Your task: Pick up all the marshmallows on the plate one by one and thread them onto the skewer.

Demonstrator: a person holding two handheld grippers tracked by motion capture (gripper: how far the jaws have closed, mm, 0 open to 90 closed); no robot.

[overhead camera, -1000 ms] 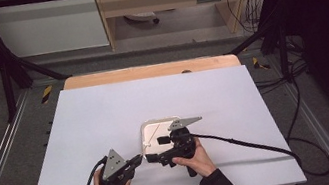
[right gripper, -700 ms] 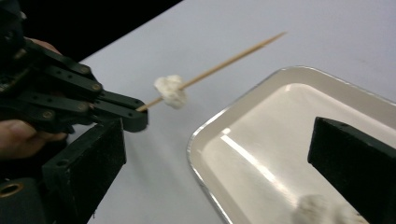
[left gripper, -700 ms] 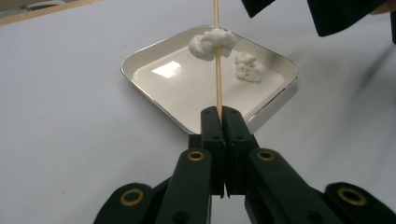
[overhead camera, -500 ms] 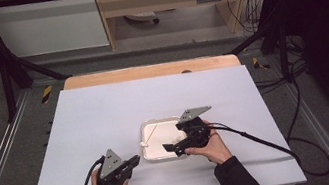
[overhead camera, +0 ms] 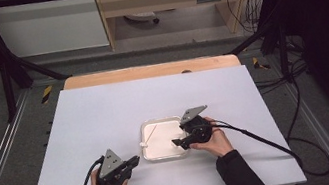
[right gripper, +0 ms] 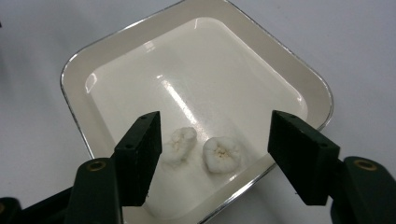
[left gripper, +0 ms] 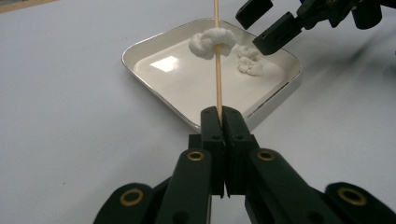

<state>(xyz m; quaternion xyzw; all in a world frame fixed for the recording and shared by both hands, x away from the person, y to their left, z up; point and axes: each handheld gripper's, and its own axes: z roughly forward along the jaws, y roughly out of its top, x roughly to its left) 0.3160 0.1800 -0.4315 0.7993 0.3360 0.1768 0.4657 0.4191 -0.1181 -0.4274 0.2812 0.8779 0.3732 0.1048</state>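
Note:
My left gripper (left gripper: 219, 116) is shut on the lower end of a thin wooden skewer (left gripper: 217, 74). A white puffy piece (left gripper: 212, 41) is threaded on the skewer, which slants up over the white square dish (left gripper: 280, 88). In the high view, this gripper (overhead camera: 134, 160) sits left of the dish (overhead camera: 163, 158). My right gripper (right gripper: 219, 140) hangs over the dish's near corner (right gripper: 74, 102). Its jaws have just been closing, and they are still apart. Two loose white pieces (right gripper: 180, 144) (right gripper: 222, 154) lie between them, touched by neither pad. From above, it (overhead camera: 177, 142) is at the dish's right side.
The dish stands on a white table sheet (overhead camera: 106, 117) with a wooden strip (overhead camera: 148, 71) along the far edge. The right gripper's cable (overhead camera: 261, 139) trails off to the right. Metal frame rails (overhead camera: 5, 149) run along both sides.
My right gripper has moved rightward, from close beside the left gripper to the dish's right side. The left gripper has stayed put with the skewer.

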